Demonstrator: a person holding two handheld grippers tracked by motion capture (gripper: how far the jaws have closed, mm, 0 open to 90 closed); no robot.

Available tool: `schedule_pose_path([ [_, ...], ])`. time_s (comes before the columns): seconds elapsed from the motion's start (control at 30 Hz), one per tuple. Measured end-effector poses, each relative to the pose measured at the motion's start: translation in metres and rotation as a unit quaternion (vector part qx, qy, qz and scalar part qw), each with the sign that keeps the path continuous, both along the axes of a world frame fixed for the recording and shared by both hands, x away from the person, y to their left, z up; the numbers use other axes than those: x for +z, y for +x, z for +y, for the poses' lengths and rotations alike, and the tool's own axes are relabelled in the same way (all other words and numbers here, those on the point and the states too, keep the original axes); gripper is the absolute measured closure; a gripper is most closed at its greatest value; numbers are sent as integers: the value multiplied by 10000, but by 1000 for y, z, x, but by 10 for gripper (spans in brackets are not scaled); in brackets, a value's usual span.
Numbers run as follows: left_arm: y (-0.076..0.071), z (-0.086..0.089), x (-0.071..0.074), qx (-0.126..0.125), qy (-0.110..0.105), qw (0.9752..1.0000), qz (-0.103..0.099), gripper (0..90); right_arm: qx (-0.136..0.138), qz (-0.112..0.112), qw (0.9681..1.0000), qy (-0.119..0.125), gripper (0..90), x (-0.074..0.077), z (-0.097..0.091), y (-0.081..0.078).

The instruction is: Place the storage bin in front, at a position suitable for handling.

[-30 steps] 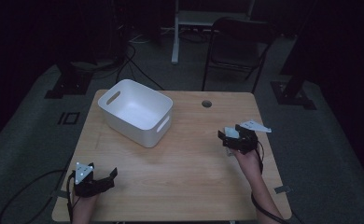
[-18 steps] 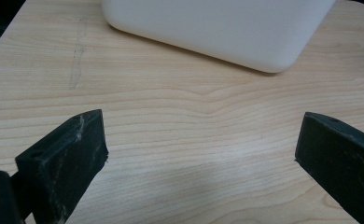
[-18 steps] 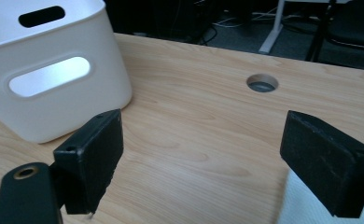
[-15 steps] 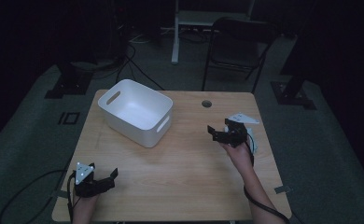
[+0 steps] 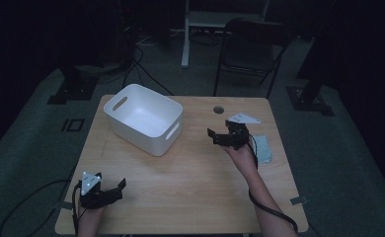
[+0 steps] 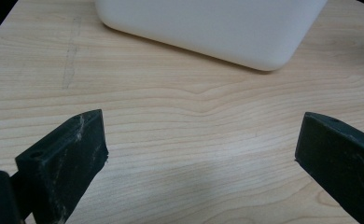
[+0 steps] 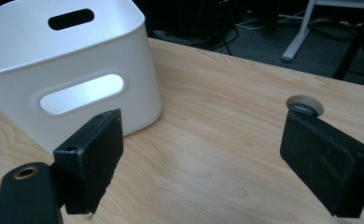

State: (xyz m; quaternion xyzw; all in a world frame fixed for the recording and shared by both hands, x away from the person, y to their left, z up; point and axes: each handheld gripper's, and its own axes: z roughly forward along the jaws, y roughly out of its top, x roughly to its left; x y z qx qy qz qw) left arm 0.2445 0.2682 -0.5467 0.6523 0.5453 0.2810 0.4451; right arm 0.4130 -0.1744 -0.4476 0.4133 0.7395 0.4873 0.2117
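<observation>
jaws spread wide on both grippers, gripping nothing: bare wood between each pair in the two gripper views.

largest first: wooden table (image 5: 190, 187), pale grain, square-on under the high view. on its far left quarter, white plastic bin (image 5: 143, 118), set askew to the edges, slot handles on its short walls, interior bare as far as visible. seen again in the right gripper view (image 7: 63, 60) just beyond the near jaw, one slot handle facing the camera; seen in the left gripper view (image 6: 213, 28) as a rounded lower corner at the far side of the wood, well apart from the jaws.

next: right gripper (image 5: 219, 138), held above the table's right half, near the far edge, aimed toward the bin, near it yet not touching. left gripper (image 5: 115, 189) low at the near left corner, by the near edge, well apart from the bin.

smaller: light blue cloth (image 5: 264, 148) flat by the right edge, just beside the right hand. smallest: round cable hole (image 5: 218, 109) close to the far edge.
</observation>
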Motion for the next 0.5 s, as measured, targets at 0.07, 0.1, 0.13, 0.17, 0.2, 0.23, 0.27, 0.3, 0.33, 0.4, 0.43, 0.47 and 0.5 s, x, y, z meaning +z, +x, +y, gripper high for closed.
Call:
schedule_pose_path([
  [0.07, -1, 0, 0, -8, -3, 10000, -5, 21, 38, 17, 10000, 2, 130, 0, 4, 3],
  [0.1, -1, 0, 1, -4, -7, 10000, -8, 21, 59, 35, 10000, -10, 130, 0, 7, 5],
  [0.13, -1, 0, 1, -7, -3, 10000, -9, 21, 73, 43, 10000, -18, 130, 0, 9, 6],
  [0.17, -1, 1, 1, -7, -8, 10000, -11, 21, 73, 35, 10000, -19, 130, 0, 11, 7],
  [0.2, -1, 1, 1, -6, -14, 10000, -8, 21, 81, 41, 10000, -5, 130, 1, 13, 8],
  [0.23, 0, 1, 0, 0, -19, 10000, -2, 21, 89, 49, 9999, 1, 130, 1, 15, 9],
  [0.27, 0, 1, 0, 4, -20, 10000, 5, 20, 95, 54, 9999, 20, 130, 1, 16, 10],
  [0.3, 0, 1, 0, 0, -25, 10000, 6, 21, 110, 62, 9999, 41, 131, 2, 17, 11],
  [0.33, -1, 1, 1, -8, -24, 10000, -6, 20, 116, 63, 9999, 43, 132, 2, 19, 12],
  [0.4, -1, 1, 1, -14, -15, 10000, -7, 20, 144, 65, 9999, 41, 133, 3, 22, 14],
  [0.43, -1, 0, 1, -21, -17, 10000, -10, 21, 157, 69, 9998, 26, 133, 3, 24, 15],
  [0.47, -1, 0, 1, -32, -15, 10000, -8, 20, 165, 84, 9998, 15, 133, 3, 26, 16],
  [0.5, -1, 0, 1, -32, -15, 10000, -8, 21, 165, 84, 9998, 15, 133, 3, 26, 16],
])
